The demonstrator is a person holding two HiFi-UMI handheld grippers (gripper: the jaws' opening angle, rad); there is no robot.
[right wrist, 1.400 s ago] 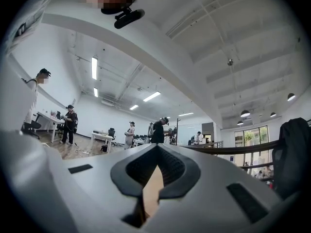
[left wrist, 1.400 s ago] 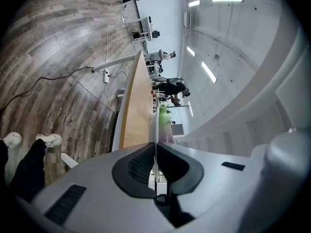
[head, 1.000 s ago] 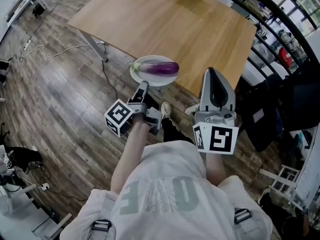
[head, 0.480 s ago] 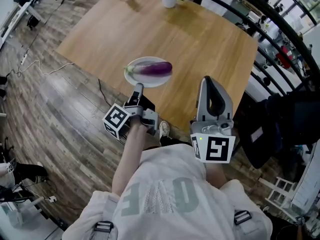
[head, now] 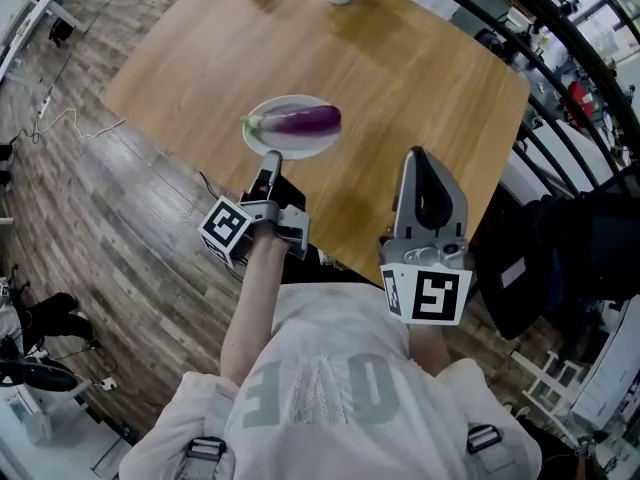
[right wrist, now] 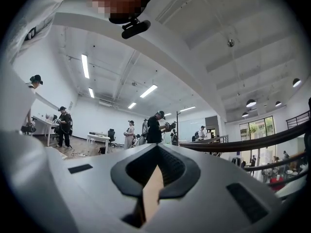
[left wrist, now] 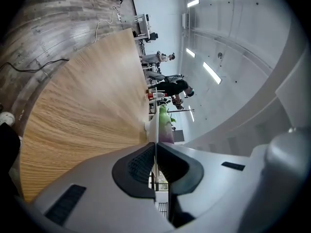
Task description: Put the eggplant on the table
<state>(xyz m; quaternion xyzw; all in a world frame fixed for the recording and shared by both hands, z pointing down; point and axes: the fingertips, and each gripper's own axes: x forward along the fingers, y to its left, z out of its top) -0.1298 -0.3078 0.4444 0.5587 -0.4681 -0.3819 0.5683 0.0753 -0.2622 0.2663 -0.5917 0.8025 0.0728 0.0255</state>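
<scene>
Near table (head: 400, 88) edge, left gripper (head: 272, 160) pinches eggplant (head: 300, 120) plate (head: 300, 147), right gripper (head: 420, 158) closed, room beyond.

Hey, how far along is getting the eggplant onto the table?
Done: the eggplant lies on the white plate, which is already over the wooden table. In hand: the left gripper is shut on the plate's near rim; the right gripper is shut and empty. Left: set the plate down and let go. Whether it touches the tabletop yet isn't clear.

Head view looks down, apparently sharing table (head: 400, 88) with left gripper view
</scene>
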